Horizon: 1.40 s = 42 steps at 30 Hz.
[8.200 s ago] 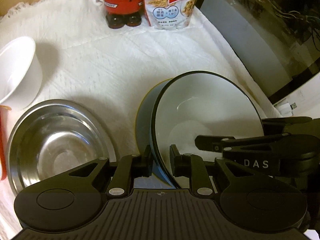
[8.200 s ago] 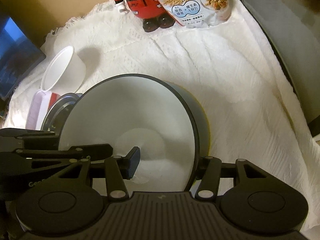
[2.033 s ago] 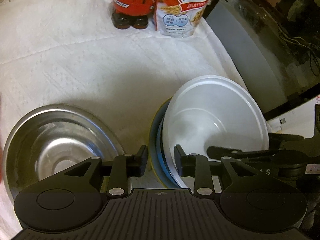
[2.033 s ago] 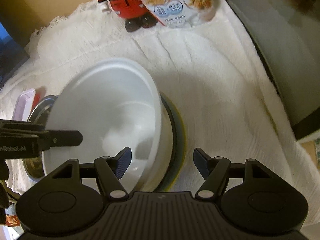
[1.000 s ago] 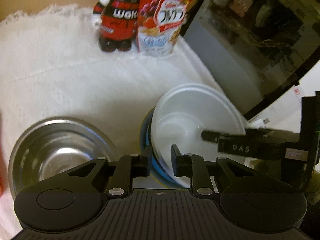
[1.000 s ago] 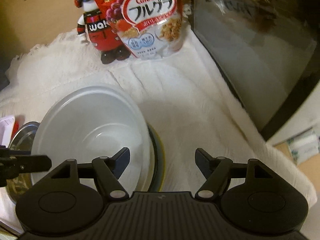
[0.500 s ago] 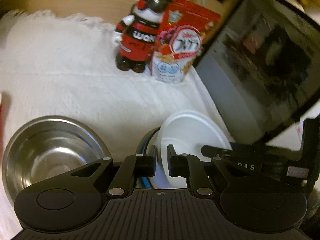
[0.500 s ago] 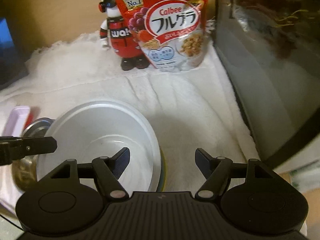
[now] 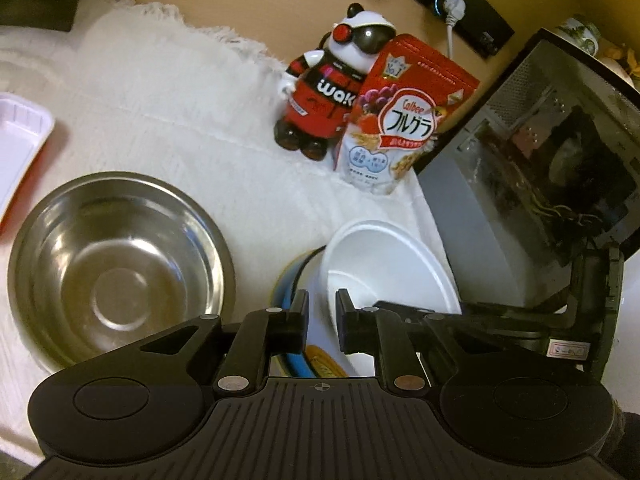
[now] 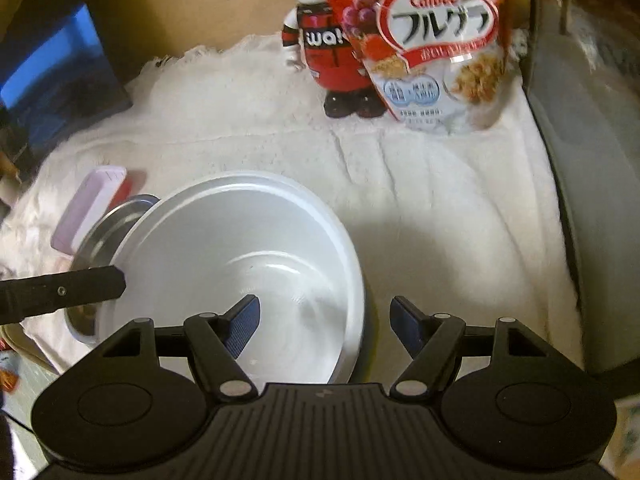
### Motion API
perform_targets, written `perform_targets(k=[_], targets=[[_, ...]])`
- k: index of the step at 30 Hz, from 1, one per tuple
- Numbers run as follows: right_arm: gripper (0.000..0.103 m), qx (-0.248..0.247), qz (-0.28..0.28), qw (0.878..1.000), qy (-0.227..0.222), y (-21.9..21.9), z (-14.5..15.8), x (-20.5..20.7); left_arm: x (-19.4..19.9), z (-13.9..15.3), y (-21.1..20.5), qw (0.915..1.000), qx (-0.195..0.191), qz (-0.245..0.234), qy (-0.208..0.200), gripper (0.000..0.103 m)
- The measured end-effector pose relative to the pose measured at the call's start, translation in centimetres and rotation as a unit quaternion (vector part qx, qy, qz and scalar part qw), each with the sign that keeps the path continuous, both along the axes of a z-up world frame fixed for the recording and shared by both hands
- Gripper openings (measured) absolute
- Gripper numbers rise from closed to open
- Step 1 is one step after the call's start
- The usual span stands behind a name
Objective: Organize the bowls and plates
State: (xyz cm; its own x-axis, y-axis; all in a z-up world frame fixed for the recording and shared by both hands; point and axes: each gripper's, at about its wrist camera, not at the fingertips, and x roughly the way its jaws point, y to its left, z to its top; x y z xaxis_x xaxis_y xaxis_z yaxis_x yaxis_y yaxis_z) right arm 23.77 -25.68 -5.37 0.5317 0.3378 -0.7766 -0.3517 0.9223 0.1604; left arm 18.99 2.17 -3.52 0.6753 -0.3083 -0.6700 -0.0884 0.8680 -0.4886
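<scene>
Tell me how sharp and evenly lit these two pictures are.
Left wrist view: mostly sharp, warm dim light, glare spots inside the steel bowl, fisheye bending at the edges. Right wrist view: softer, with smear on the white bowl and cereal bag.

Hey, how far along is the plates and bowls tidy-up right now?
Done: the white bowl sits nested in the blue-rimmed bowl. In hand: nothing. The right hand-held gripper is open above the stack, and the left hand-held gripper is nearly closed with nothing visibly clamped. Left: the steel bowl stands alone on the white cloth, not yet stacked.
</scene>
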Motion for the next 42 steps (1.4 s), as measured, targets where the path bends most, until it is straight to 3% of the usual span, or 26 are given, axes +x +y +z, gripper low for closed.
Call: perform_targets(k=[5, 14, 20, 25, 32, 37, 42], targets=[[0.073, 0.008, -0.008, 1.0, 0.028, -0.5, 0.0, 0.1, 0.1, 0.5, -0.1, 1.0, 0.007, 0.003, -0.004, 0.015], [0.073, 0.028, -0.026, 0.999, 0.02, -1.5, 1.1, -1.0, -0.3, 1.5, -1.3, 0.9993, 0.034, -0.013, 0.005, 0.019], [0.072, 0.02, 0.016, 1.0, 0.006, -0.7, 0.5, -1.6, -0.3, 1.0, -2.9, 0.9957, 0.08, 0.008, 0.045, 0.02], [0.072, 0.029, 0.014, 0.999, 0.014, -0.6, -0.3, -0.2, -0.1, -0.1, -3.5, 0.9891, 0.117, 0.023, 0.086, 0.026], [0.069, 0.027, 0.033, 0.998, 0.036, 0.2, -1.5, 0.6, 0.5, -1.5, -3.4, 0.9842, 0.127, 0.038, 0.118, 0.039], [0.062, 0.034, 0.032, 0.997, 0.059, -0.1, -2.3, 1.2, 1.0, -1.9, -3.5, 0.9822, 0.133, 0.034, 0.128, 0.04], [0.061, 0.038, 0.028, 0.996, 0.072, -0.4, -3.1, 1.6, 1.7, -2.4, -3.7, 0.9813, 0.135, 0.029, 0.135, 0.041]])
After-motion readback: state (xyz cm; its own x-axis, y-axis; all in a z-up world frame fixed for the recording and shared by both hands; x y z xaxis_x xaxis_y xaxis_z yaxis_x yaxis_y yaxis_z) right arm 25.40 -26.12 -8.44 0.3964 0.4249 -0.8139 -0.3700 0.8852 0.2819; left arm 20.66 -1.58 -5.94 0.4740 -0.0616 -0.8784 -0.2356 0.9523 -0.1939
